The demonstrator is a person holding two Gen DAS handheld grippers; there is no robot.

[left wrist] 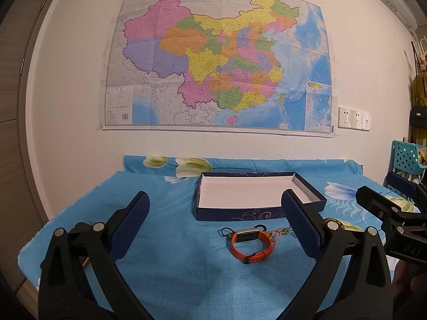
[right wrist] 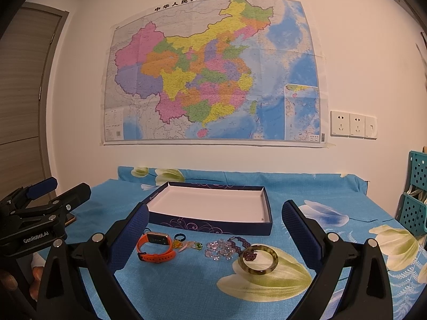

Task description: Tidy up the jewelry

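Observation:
An orange watch [left wrist: 249, 244] [right wrist: 156, 248] lies on the blue floral cloth in front of a dark blue box [left wrist: 256, 209] [right wrist: 213, 225] with a white, empty inside. Right of the watch lie a small dark ring [right wrist: 179, 237], yellow and green charms [right wrist: 189, 245], a clear bead bracelet [right wrist: 220, 249], a purple bead string [right wrist: 244, 242] and an olive bangle [right wrist: 258, 262]. My left gripper [left wrist: 214, 229] hovers open over the cloth, the watch between its fingers' lines. My right gripper [right wrist: 214, 236] is open too, the jewelry row ahead of it.
The cloth-covered table [left wrist: 173, 266] stands against a white wall with a large map [left wrist: 218, 61] and sockets [right wrist: 352, 125]. A teal perforated rack [right wrist: 415, 200] stands at the right. A wooden door [right wrist: 24, 93] is at the left.

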